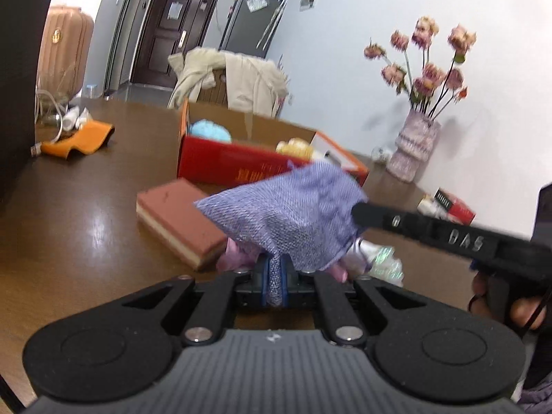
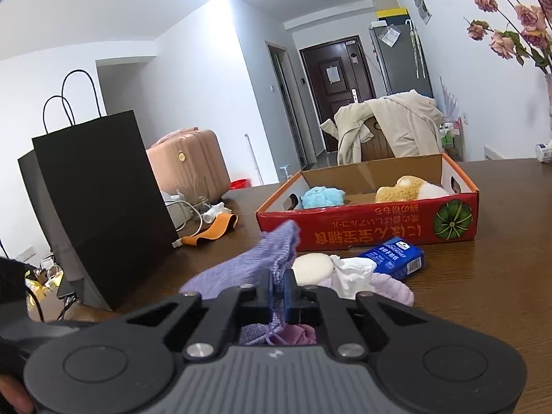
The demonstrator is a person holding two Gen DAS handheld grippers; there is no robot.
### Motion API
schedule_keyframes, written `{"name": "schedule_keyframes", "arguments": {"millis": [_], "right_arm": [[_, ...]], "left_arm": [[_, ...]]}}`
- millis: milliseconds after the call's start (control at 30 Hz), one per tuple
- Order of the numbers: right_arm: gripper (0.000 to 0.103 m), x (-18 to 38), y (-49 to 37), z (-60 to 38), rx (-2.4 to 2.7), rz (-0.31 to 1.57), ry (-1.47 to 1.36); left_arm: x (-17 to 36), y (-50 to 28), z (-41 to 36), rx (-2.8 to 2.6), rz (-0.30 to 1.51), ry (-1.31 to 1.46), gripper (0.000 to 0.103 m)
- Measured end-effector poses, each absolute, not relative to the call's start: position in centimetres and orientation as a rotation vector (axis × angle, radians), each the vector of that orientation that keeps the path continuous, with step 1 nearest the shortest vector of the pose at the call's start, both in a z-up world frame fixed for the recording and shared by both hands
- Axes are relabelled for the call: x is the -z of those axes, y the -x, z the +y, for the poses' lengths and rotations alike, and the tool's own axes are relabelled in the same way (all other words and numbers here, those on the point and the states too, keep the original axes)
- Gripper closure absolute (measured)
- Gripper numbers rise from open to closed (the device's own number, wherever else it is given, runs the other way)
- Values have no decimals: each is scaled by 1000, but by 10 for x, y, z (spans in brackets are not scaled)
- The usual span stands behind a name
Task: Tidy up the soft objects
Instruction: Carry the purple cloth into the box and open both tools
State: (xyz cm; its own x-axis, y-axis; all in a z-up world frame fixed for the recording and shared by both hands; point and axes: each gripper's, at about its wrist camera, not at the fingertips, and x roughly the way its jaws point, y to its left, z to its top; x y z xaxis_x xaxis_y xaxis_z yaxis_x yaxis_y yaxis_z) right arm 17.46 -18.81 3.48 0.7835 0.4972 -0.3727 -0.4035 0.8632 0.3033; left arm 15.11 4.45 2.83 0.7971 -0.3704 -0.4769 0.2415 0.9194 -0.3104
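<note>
A purple knit cloth [image 1: 293, 214] hangs stretched between both grippers above the brown table. My left gripper [image 1: 275, 277] is shut on one corner of it. My right gripper [image 2: 280, 296] is shut on another part of the cloth [image 2: 241, 269]; its black finger [image 1: 431, 229] also shows in the left wrist view, touching the cloth's right edge. A red cardboard box [image 2: 379, 227] stands beyond, holding a blue fluffy toy [image 2: 322, 196] and a tan plush [image 2: 410, 188]. The box [image 1: 234, 162] shows in the left wrist view too.
A brown sponge block [image 1: 179, 217] lies left of the cloth. A white round pad [image 2: 312, 267], crumpled tissue [image 2: 352, 270], a blue tissue pack [image 2: 396, 258] and a pale purple cloth [image 2: 393, 288] lie before the box. A black paper bag [image 2: 100, 200] stands left, a flower vase [image 1: 412, 148] right.
</note>
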Motion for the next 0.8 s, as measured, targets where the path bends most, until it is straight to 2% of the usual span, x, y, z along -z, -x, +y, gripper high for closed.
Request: {"name": "schedule_keyframes", "arguments": {"millis": [233,433,633,800], "right_arm": [[98,-57,-181,-189,-496,413,-215],[98,-83,-249,-188,-493,406,-212],[98,-80,-361,-179,-481,533,-253],[98,-50,-423,-163,-457,642,-241]], "left_arm": [[-82,-186,54,386,420,261,96],[-107,-279,50,392,398,224,96],[-77,-382,52,321,522,226,96],[-37,-426,51,260,621,180,95]]}}
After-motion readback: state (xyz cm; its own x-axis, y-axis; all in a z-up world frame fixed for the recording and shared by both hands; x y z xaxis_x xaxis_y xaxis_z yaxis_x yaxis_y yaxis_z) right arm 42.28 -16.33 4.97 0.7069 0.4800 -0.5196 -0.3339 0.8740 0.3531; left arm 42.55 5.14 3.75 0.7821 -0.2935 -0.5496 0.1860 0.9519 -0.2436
